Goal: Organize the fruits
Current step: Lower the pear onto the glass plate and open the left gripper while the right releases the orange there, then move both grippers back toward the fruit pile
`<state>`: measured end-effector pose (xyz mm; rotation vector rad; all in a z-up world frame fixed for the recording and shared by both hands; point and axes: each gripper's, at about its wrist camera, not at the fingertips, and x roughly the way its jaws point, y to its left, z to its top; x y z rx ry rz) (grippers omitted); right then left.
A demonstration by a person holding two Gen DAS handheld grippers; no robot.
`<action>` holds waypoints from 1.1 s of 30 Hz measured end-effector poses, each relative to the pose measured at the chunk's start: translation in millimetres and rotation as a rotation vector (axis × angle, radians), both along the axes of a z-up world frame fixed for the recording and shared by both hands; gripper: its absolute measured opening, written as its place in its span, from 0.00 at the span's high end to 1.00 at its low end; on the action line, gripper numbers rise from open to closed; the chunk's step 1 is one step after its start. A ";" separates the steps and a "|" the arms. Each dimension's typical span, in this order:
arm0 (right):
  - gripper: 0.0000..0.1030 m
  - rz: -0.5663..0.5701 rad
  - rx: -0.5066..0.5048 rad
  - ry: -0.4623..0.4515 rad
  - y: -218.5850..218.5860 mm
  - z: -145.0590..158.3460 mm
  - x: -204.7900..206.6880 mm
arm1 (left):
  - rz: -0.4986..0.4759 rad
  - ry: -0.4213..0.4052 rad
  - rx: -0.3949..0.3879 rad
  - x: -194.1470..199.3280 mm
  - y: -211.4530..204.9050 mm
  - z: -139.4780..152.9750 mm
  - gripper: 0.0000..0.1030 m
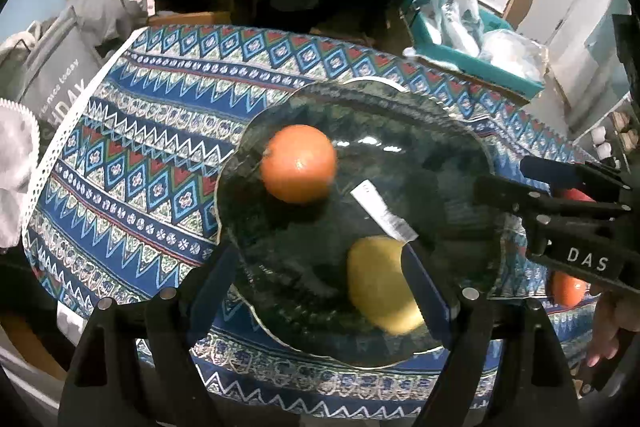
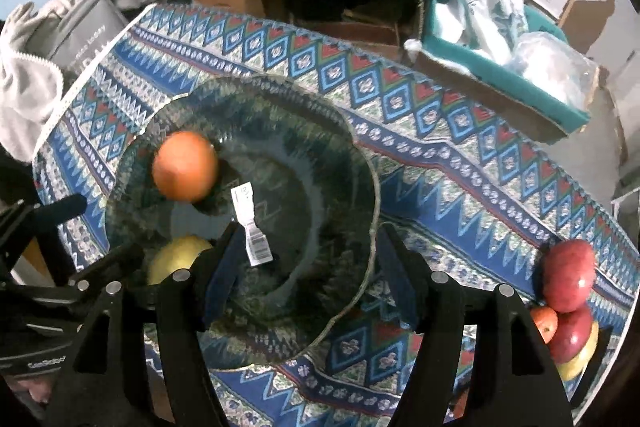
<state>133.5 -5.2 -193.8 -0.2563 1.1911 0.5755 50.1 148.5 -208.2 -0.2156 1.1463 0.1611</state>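
On the patterned tablecloth (image 2: 460,187), as we read it, largest first:

Glass bowl (image 2: 356,163): big, dark, scalloped rim, price sticker (image 2: 252,227) on its floor. We judge it heavy, rigid, breakable and slick, so we lower fruit in, no dropping.
Red apples (image 2: 568,275): stacked at the cloth's near right edge, well apart from the bowl, with an orange-red fruit and a yellow one tucked against them. Firm, waxy, round (they'll roll once the pile is disturbed). We'd grip across the widest part, top apple first.
Orange (image 1: 298,163): already in the bowl, far left side. Firm, dimpled skin, likely the best grip of the lot.
Yellow fruit (image 1: 380,283): in the bowl, near side, just ahead of our left fingers. Smooth, bruisable; light squeeze only.
Left gripper (image 1: 320,291): jaws spread wide over the bowl, nothing pinched; the yellow fruit lies loose below.
Right gripper (image 2: 308,275): jaws apart, empty, straddling the bowl's near rim.
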 end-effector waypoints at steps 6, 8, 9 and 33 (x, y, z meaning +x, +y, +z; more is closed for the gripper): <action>0.34 -0.032 0.020 -0.046 -17.7 22.8 -1.5 | -0.015 -0.052 -0.013 -0.9 -11.6 17.2 0.18; 0.34 -0.041 0.026 -0.058 -24.7 28.6 -2.6 | -0.022 -0.065 -0.019 -1.0 -15.6 22.1 0.18; 0.34 -0.047 0.026 -0.066 -29.0 31.9 -3.5 | -0.023 -0.069 -0.022 -1.1 -17.2 23.9 0.18; 0.32 -0.236 0.034 -0.204 -166.1 77.9 -33.2 | -0.183 -0.136 -0.061 11.6 -112.9 59.5 0.18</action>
